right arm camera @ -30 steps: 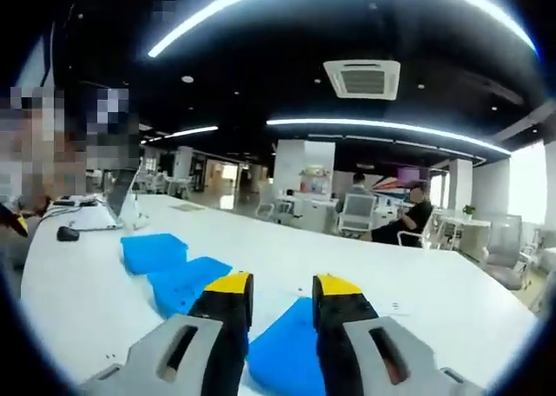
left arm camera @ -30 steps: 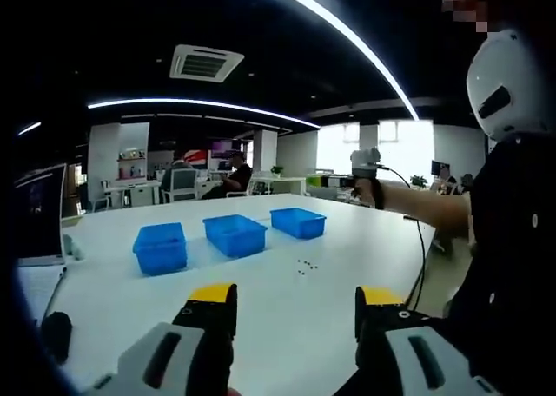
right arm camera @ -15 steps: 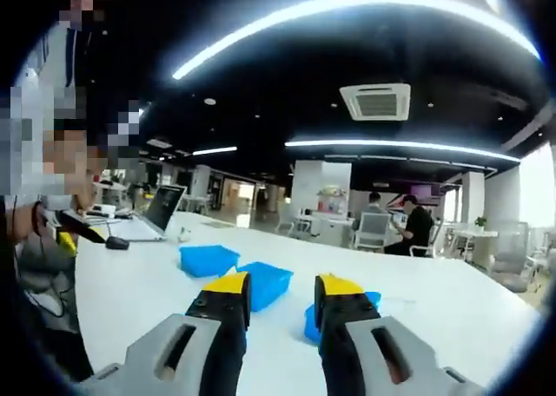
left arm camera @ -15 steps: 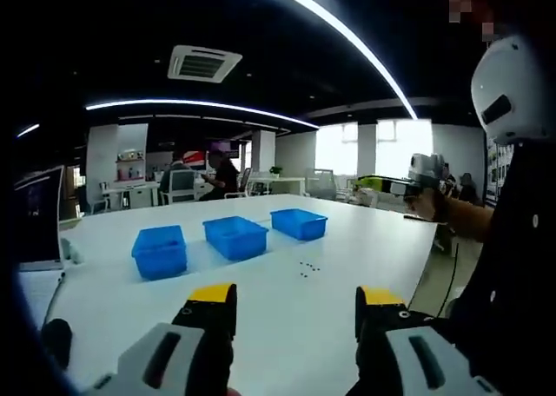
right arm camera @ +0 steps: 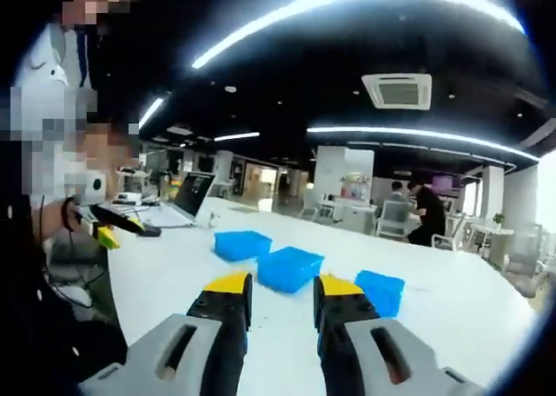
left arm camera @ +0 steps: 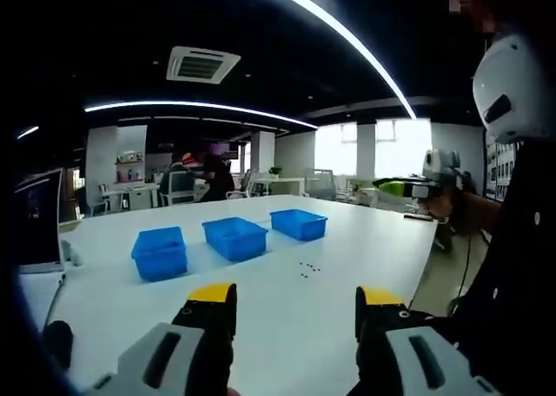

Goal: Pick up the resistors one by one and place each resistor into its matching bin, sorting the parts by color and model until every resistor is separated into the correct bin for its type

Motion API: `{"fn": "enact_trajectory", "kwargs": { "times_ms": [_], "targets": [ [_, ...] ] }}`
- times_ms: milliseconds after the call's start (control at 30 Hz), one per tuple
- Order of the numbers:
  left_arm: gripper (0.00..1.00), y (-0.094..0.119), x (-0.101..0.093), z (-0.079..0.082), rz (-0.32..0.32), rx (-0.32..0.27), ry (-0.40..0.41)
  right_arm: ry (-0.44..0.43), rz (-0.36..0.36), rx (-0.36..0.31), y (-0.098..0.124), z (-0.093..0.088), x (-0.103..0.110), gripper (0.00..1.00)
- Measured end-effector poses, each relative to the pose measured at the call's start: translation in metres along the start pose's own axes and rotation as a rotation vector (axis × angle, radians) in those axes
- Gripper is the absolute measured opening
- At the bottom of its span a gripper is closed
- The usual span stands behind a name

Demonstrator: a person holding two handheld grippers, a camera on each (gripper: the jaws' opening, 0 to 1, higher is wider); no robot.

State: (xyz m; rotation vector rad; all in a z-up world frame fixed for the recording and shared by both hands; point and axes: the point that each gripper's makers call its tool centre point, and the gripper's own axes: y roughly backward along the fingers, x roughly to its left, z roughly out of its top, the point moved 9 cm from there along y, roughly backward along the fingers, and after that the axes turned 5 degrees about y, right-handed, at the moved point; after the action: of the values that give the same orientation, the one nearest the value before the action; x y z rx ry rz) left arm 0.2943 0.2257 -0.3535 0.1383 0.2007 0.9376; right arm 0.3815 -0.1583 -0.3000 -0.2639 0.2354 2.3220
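Observation:
Three blue bins stand in a row on the white table: left bin, middle bin, right bin. Several tiny dark resistors lie loose on the table in front of them. My left gripper hovers low over the near table, open and empty. My right gripper is held off the table's side, jaws a narrow gap apart with nothing between them. It faces the same bins. The right gripper also appears at the right of the left gripper view, in a hand.
A laptop sits on the table's far end, and a dark mouse lies near the left edge. The person's dark sleeve is at the right. Seated people and desks are far behind.
The right gripper has drawn back from the bins and away from the table, so they look smaller and farther. In the left gripper view it has slid rightward. The left gripper stays put.

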Motion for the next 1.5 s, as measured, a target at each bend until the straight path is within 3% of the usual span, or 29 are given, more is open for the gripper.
{"fn": "enact_trajectory", "kwargs": {
  "times_ms": [200, 367, 667, 833, 1100, 1367, 1500],
  "targets": [
    [0.57, 0.008, 0.000, -0.005, 0.010, 0.007, 0.006, 0.077, 0.219, 0.122, -0.033, 0.004, 0.003, 0.30],
    [0.57, 0.014, 0.000, -0.010, 0.024, 0.016, 0.012, 0.162, 0.429, 0.282, -0.066, 0.002, 0.011, 0.30],
    [0.57, 0.024, 0.003, -0.016, 0.046, 0.018, 0.023, 0.338, 0.700, 0.520, -0.122, -0.013, 0.037, 0.27],
    [0.57, 0.029, 0.004, -0.017, 0.053, 0.017, 0.025, 0.402, 0.788, 0.632, -0.152, -0.030, 0.049, 0.23],
    [0.57, 0.038, 0.005, -0.022, 0.072, 0.015, 0.040, 0.469, 0.881, 0.740, -0.182, -0.056, 0.060, 0.19],
    [0.57, 0.042, 0.007, -0.026, 0.086, 0.015, 0.056, 0.476, 0.915, 0.789, -0.192, -0.070, 0.058, 0.16],
    [0.57, 0.041, 0.007, -0.026, 0.082, 0.014, 0.059, 0.439, 0.914, 0.803, -0.195, -0.072, 0.056, 0.15]
  ]
}}
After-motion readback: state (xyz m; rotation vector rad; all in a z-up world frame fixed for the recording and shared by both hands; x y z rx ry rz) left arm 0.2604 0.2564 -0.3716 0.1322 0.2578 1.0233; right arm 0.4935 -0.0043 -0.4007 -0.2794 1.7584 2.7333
